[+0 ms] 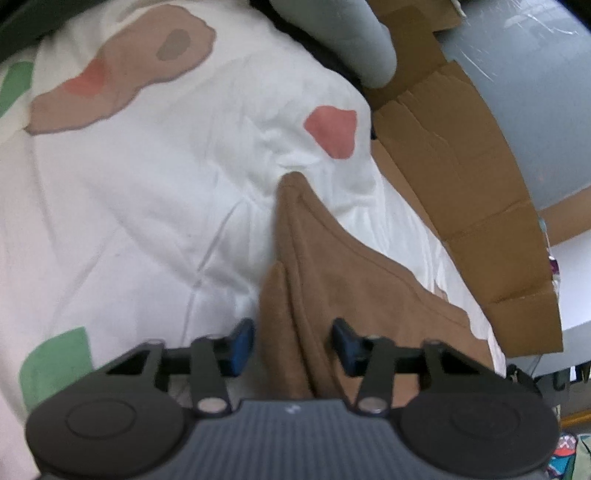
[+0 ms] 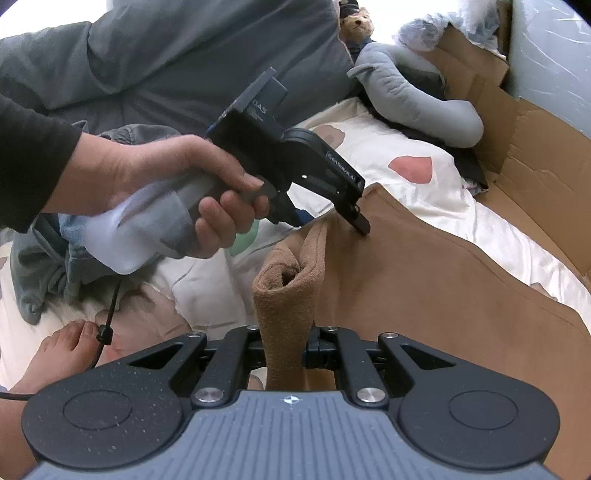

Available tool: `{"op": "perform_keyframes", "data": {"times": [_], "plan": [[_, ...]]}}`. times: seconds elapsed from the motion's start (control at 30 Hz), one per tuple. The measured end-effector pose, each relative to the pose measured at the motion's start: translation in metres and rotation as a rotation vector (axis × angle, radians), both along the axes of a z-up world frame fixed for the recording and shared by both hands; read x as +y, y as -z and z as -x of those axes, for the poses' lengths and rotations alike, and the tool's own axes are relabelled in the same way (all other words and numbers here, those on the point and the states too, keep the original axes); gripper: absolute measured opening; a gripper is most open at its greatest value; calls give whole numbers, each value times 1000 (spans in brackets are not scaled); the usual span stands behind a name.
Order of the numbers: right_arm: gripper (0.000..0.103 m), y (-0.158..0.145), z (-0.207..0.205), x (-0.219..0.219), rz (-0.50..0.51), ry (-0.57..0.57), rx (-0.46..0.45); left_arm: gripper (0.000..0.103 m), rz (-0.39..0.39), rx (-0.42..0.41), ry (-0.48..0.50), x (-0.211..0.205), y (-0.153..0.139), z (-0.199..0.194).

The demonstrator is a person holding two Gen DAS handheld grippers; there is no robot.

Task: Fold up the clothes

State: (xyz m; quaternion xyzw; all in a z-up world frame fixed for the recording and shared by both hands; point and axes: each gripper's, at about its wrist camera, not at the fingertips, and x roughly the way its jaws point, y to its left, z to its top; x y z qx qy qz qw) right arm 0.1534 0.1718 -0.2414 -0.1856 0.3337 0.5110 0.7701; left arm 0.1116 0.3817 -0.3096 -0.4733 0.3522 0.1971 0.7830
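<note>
A brown fleece garment point(image 2: 424, 288) lies spread on a white bedsheet point(image 2: 424, 195) printed with brown, pink and green patches. My right gripper point(image 2: 286, 347) is shut on a rolled edge of it, which stands up as a thick tube between the fingers. A person's hand point(image 2: 166, 184) holds my left gripper point(image 2: 364, 227), whose tip presses on a raised fold of the garment further back. In the left wrist view, that gripper point(image 1: 293, 345) has its blue pads point(image 1: 242, 345) closed against a bunched ridge of the brown garment point(image 1: 303, 258), which runs forward to a point on the bedsheet point(image 1: 147, 203).
Flattened cardboard point(image 2: 535, 177) lines the bed's right side point(image 1: 461, 184). A grey plush toy point(image 2: 413, 96) and a teddy bear point(image 2: 356, 22) lie at the head. A grey duvet point(image 2: 184, 48) and crumpled grey clothes point(image 2: 44, 266) sit left. A bare foot point(image 2: 62, 350) rests near my right gripper.
</note>
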Motion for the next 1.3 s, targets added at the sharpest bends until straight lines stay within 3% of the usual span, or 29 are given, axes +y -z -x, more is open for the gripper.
{"op": "perform_keyframes", "data": {"times": [0.03, 0.2, 0.63, 0.87, 1.3], "plan": [[7, 0, -1, -1, -3, 3, 3, 15, 6, -6, 4, 0, 0, -2], [7, -5, -10, -9, -37, 11, 29, 10, -16, -32, 13, -4, -11, -12], [7, -27, -62, -69, -147, 56, 145, 10, -104, -66, 28, -39, -59, -45], [7, -35, -79, -113, -198, 106, 185, 10, -167, -37, 75, -66, -83, -75], [4, -32, -74, -198, -267, 259, 226, 10, -218, 7, 128, -125, -106, -138]]}}
